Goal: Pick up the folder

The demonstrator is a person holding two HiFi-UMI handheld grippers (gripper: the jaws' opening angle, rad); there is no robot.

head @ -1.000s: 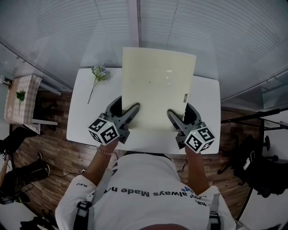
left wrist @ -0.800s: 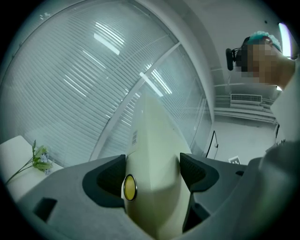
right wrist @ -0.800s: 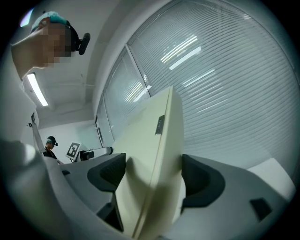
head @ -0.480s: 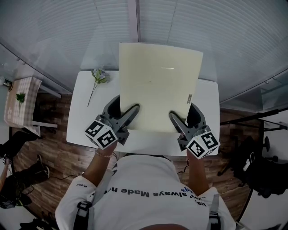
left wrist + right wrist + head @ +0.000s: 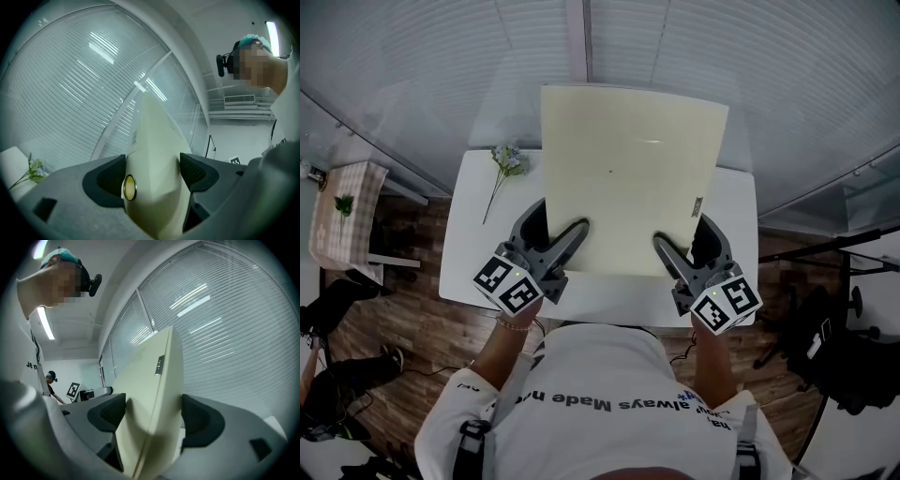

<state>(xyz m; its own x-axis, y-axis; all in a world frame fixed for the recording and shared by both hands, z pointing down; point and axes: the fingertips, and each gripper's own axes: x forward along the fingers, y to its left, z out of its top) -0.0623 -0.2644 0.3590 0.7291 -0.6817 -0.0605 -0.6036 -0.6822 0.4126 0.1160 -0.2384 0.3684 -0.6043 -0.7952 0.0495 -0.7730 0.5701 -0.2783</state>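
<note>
Lifted higher than a second ago, the folder [image 5: 628, 178] stands tilted up ahead of both grippers, clear of the table [image 5: 469, 253]. The left gripper [image 5: 564, 223] and right gripper [image 5: 682, 234] each pinch its near edge, jaws closed onto it.

office-like room rigged as recording lab: glass partition walls with horizontal blinds [image 5: 722, 75], wood-plank floor [image 5: 422, 347], small white table [image 5: 469, 253], ceiling strip light [image 5: 272, 33], wall air-conditioner [image 5: 239, 99], dark equipment stands [image 5: 825, 347], printed square marker [image 5: 73, 390] on gear at back, second person [image 5: 50, 378] wearing headgear
</note>
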